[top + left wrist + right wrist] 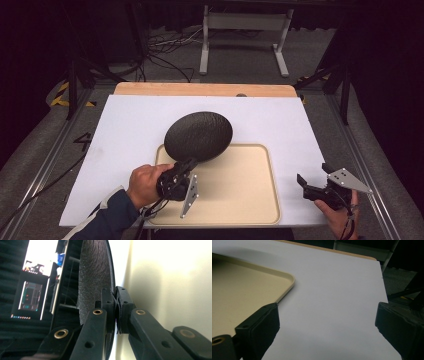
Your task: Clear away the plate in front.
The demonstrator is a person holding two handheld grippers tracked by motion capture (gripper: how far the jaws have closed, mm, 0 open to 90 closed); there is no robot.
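I see dim room, grey carpet floor (240, 60), loose cables (165, 47), white table frame (245, 25) beyond, black drapes at sides, lit screens (30, 292) far off.

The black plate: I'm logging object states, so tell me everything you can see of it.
The black plate is a round, matte dish with a rough, speckled surface, perhaps stoneware. It is tilted up on edge, its underside toward the high camera, above the far left part of the beige tray. The left gripper clamps its near rim, one jaw on each face, as the left gripper view shows edge-on. Whether its far edge rests on the table cannot be told.
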